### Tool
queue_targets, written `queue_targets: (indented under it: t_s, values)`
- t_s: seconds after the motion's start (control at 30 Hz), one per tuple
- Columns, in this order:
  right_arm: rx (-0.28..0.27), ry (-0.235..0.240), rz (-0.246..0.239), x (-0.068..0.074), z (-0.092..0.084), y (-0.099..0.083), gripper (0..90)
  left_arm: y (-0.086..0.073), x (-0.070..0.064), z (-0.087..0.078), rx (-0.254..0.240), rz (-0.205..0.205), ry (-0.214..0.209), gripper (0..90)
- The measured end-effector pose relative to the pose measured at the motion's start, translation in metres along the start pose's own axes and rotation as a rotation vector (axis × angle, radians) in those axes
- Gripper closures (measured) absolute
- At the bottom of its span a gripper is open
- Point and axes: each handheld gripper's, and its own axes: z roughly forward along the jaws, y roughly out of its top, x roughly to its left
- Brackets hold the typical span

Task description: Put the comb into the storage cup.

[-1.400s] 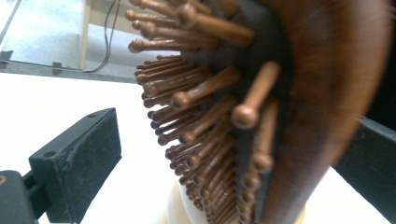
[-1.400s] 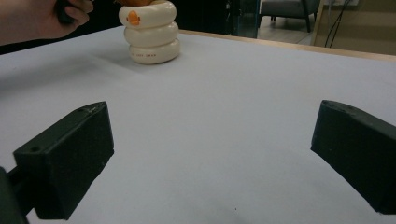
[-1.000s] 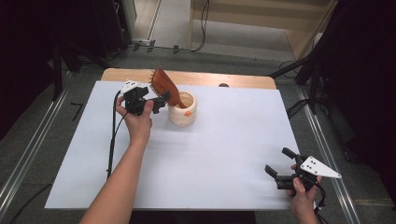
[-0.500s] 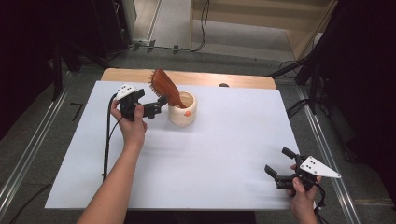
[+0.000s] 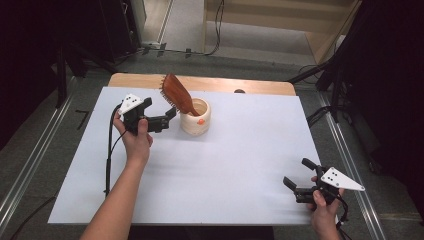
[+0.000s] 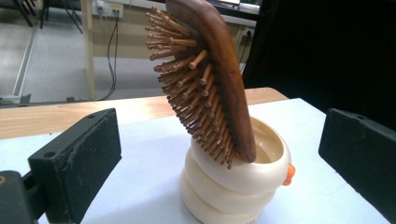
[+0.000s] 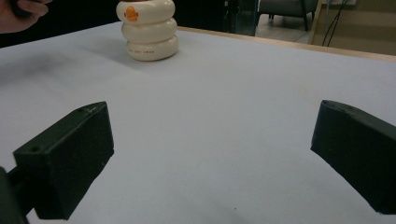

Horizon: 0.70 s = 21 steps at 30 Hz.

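Brush work looks nearly finished: the brown wooden paddle hairbrush (image 5: 177,95) stands handle-down in the cream ringed ceramic holder (image 5: 195,118), its bristled head leaning up and toward the far left of the desk. We judge the placing done, with only the pull-away of the hand left.

Left gripper (image 5: 169,117) sits just beside the holder, to its left, fingers apart and holding nothing. In the left gripper view the fingers (image 6: 77,161) flank the holder (image 6: 233,184) with clear space on both sides, and the hairbrush (image 6: 210,79) touches neither.

Right gripper (image 5: 296,181) rests near the front right edge of the white sheet-covered desk (image 5: 250,165), well apart from the holder, fingers spread and empty. Its own view looks across bare sheet toward the holder (image 7: 148,32), where we note a small orange mark on the top ring.

Around: a strip of bare wood shows along the far edge of the desk, and cables trail over the floor beyond it. Nothing stands between either gripper and the holder. Our one caution is the leaning brush head, which overhangs on the left gripper's side and could be knocked.
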Motion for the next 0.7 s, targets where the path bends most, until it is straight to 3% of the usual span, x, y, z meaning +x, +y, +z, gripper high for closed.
queue_targets:
  t_s: [0.7]
  values:
    - [0.003,-0.006,0.002,0.001,0.000,0.000,0.0,-0.012,-0.006,-0.035,-0.018,0.068,-0.031,0.0]
